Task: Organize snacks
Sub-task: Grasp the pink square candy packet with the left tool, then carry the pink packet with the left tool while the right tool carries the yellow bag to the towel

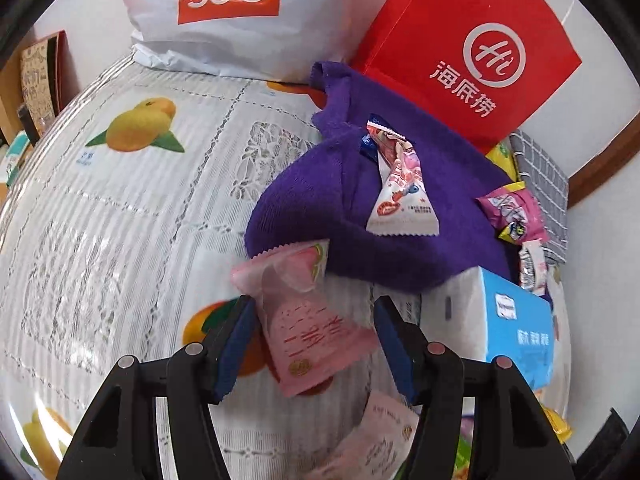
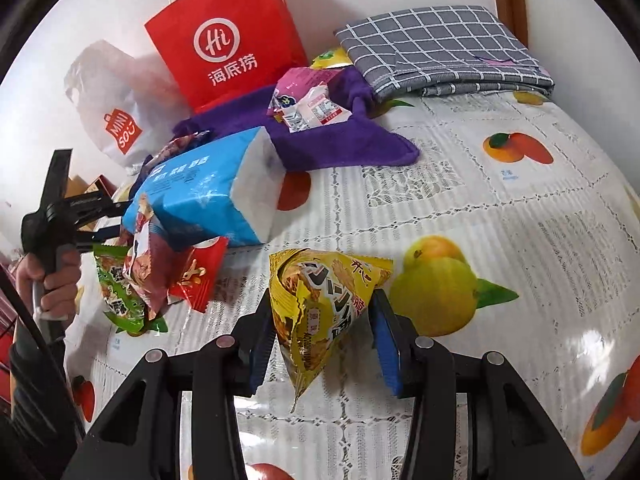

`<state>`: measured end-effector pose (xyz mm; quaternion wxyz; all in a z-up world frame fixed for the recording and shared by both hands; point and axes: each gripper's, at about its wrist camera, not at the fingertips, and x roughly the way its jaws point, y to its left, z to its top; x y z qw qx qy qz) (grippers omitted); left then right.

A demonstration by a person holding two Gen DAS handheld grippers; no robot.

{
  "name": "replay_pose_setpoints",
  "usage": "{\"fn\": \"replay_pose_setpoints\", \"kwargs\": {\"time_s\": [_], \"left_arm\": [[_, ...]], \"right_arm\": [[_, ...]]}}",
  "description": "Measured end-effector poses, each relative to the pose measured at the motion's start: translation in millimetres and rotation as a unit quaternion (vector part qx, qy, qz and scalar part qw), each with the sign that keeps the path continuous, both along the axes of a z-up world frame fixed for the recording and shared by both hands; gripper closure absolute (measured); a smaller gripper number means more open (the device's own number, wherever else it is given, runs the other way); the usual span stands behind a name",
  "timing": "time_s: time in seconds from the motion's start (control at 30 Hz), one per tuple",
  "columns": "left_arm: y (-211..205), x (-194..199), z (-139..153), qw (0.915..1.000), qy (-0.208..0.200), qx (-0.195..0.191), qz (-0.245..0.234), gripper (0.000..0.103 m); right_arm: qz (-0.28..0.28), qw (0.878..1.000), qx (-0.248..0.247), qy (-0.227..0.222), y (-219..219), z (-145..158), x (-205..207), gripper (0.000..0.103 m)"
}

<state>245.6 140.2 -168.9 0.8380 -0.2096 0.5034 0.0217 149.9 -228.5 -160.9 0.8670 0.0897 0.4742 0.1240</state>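
1. Right gripper (image 2: 322, 330) was clamped on the yellow snack packet (image 2: 320, 304), lower centre of frame; light, crinkly, crushable, so grip the body gently.
2. Left gripper (image 1: 314, 346) stood parted around the pink packet (image 1: 308, 320), lower centre; contact unclear.

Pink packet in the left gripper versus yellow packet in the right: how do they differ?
The pink packet is flat, pale and oblong; the yellow packet is a puffy triangular pouch with bold print. The pink one touches only one finger; the yellow is pinched on both sides. Both are sealed snacks.
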Motion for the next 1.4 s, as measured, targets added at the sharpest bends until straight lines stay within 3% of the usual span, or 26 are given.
{"fn": "replay_pose_setpoints", "kwargs": {"time_s": [0.07,0.13,0.3,0.53,0.73,0.97,1.4], "left_arm": [[-6.2,0.2,0.0,0.9996,-0.001,0.028,-0.007,0.050],[-10.9,-2.7,-0.3,0.9983,-0.004,0.057,-0.014,0.067],[-11.0,-19.1,1.4,0.9979,-0.012,0.049,-0.041,0.068],[-24.8,-29.6,-0.2,0.9940,-0.025,0.091,-0.055,0.066],[-21.8,-44.3,8.7,0.9956,-0.027,0.066,-0.061,0.075],[-19.7,-73.2,30.4,0.9960,-0.046,0.047,-0.061,0.075],[-48.7,-116.8,66.3,0.9916,-0.076,0.017,-0.104,0.075]], "right_arm": [[0.005,1.000,-0.007,-0.002,4.2,0.4,-0.8,0.058],[0.008,1.000,-0.009,-0.002,6.4,-0.1,-1.3,0.058],[0.011,1.000,-0.018,0.003,10.6,-4.8,-2.2,0.058],[0.010,1.000,-0.027,0.003,14.5,-5.8,-2.0,0.058],[0.015,0.999,-0.032,-0.008,18.2,6.7,-10.4,0.058],[0.021,0.999,-0.034,-0.031,26.2,30.6,-23.4,0.058],[0.022,0.998,-0.034,-0.056,41.6,68.6,-41.3,0.058]]}}
